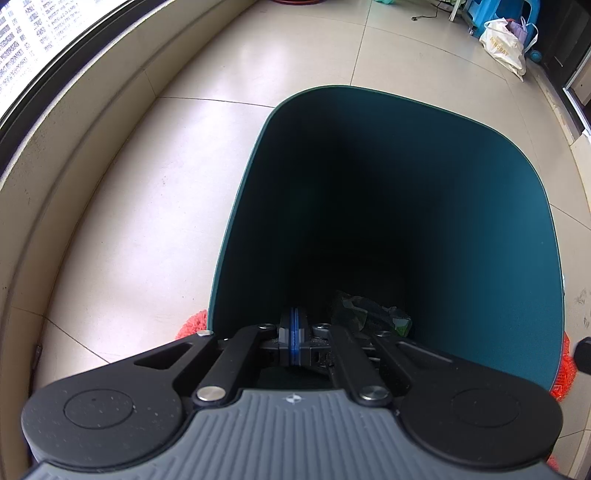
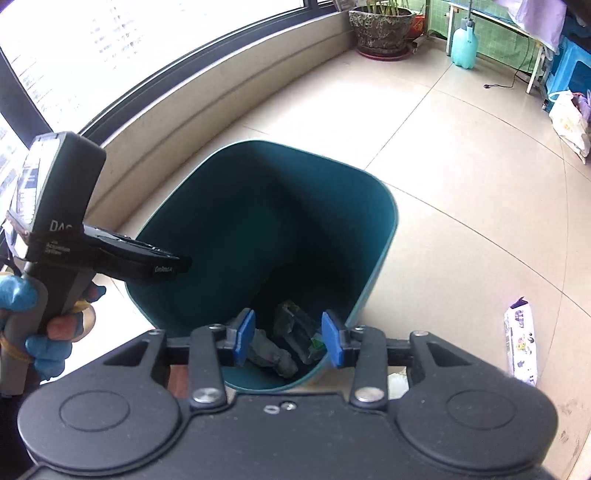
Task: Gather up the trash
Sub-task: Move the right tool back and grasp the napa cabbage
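A dark teal trash bin [image 1: 480, 221] fills the left wrist view and stands in the middle of the right wrist view [image 2: 384, 236]. Crumpled dark trash [image 2: 291, 332] lies at its bottom, also seen in the left wrist view [image 1: 365, 310]. My left gripper [image 1: 294, 334] is shut with nothing between its blue pads, held over the bin's near rim; its body shows at the left of the right wrist view [image 2: 92, 247]. My right gripper [image 2: 288, 341] is open and empty above the bin's near edge. A white and purple wrapper [image 2: 521, 339] lies on the floor right of the bin.
The bin stands on a beige tiled floor [image 2: 461, 147] beside a curved low wall under a window [image 2: 184, 110]. A potted plant [image 2: 382, 26], a green spray bottle [image 2: 463, 44], a white bag [image 2: 569, 122] and blue stools stand far back. A red mop head [image 1: 563, 373] lies by the bin.
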